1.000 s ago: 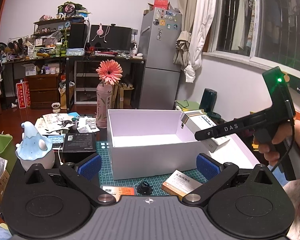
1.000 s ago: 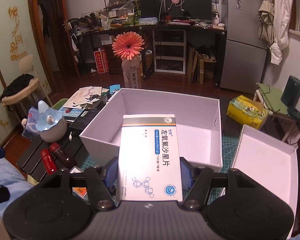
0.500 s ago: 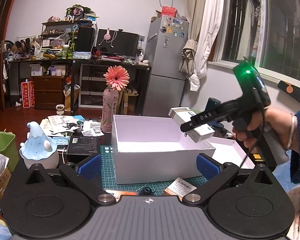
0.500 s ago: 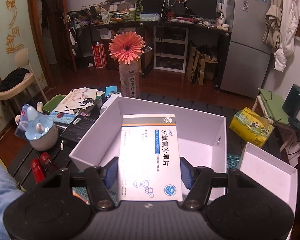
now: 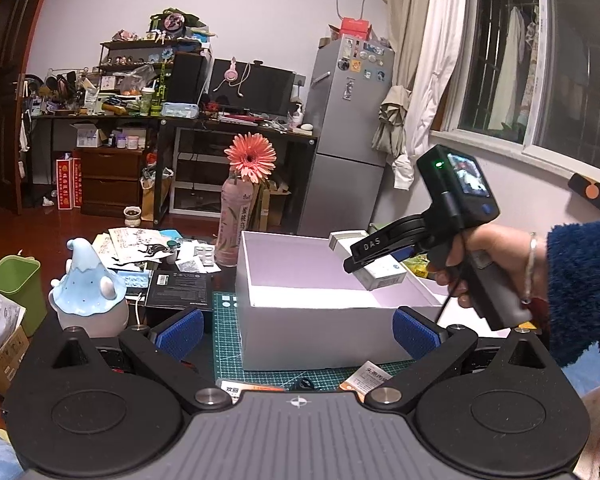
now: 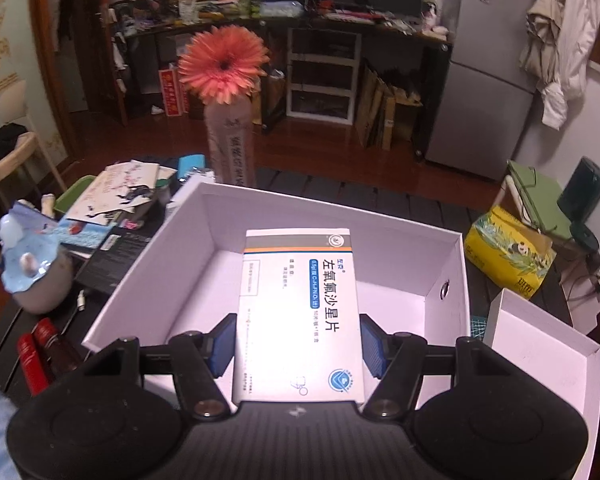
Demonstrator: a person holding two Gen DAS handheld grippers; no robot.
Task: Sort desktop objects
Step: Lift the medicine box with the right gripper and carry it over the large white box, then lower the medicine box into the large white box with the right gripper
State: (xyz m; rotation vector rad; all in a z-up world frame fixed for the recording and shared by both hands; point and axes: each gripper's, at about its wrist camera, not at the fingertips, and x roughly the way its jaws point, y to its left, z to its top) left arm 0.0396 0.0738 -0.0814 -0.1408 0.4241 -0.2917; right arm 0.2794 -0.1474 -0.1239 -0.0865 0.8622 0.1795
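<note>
- Since it's a thin carton, the medicine box [image 6: 300, 312] should be light, stiff along its edges and easy to crush on the faces; I'd hold it by the long side edges.
- Right gripper [image 6: 298, 346] jaws are clamped on exactly those edges, box held tilted over the open white box [image 6: 140, 280].
- Left gripper [image 5: 298, 330] jaws wide apart, nothing between them, low over the bench [image 5: 226, 344] facing the white box's near wall.

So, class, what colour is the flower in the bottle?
Coral pink flower; right wrist view shows it best.
</note>
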